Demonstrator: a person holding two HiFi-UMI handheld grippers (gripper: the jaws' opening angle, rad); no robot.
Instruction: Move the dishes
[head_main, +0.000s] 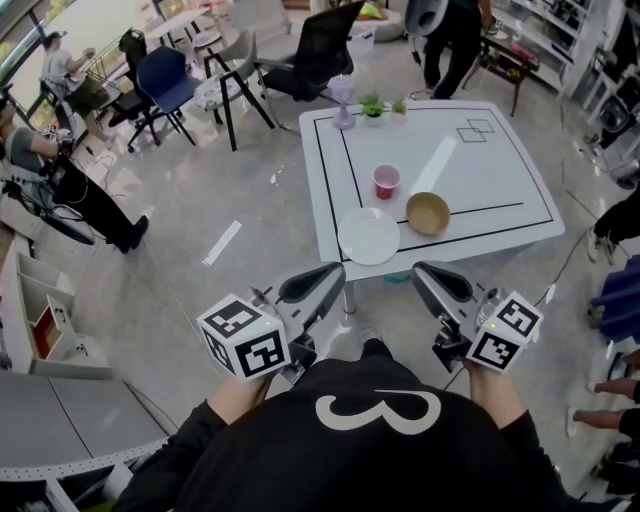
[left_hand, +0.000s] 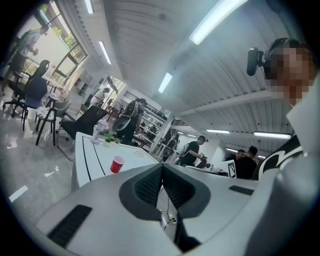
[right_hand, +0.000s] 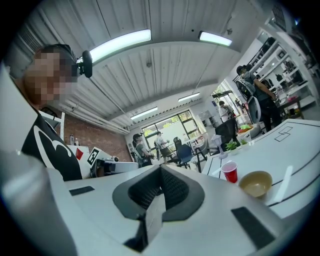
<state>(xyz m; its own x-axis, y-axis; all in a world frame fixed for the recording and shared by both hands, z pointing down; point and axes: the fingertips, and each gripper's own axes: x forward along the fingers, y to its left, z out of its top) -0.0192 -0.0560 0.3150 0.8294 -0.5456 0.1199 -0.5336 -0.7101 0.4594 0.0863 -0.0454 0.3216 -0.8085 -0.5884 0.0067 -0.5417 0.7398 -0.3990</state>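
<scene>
– Between the left gripper jaws, anything?
– Nothing. The pads meet at the tip, closed on air. The right gripper is the same: tips together, empty.
– Where are they held?
– Both are close to the person's chest, side by side. They point toward the table, well short of its near edge.
– Dishes?
– All on the table, on its near side. The white plate lies flat at the near-left corner, across the black border line. The tan bowl stands upright just beside it on the right. The red cup stands upright a little farther back, between the two. As far as I can tell, none of them touch.
– Other stuff up there?
– Small potted plants and a little lamp-like thing at the far-left corner, well apart from the dishes.
– Step?
– Can't pin it. Empty, closed grippers held off the table fit two stages: standing ready ahead of a pick, or standing clear with the dishes already set down. The task names no target spot, so I can't judge whether it's done.
– Next move?
– Conditional only. Any grab would need the jaws apart and a reach forward past the near edge. The plate is thin and flat, so probably a rim pinch. The cup looks light and could tip.
</scene>
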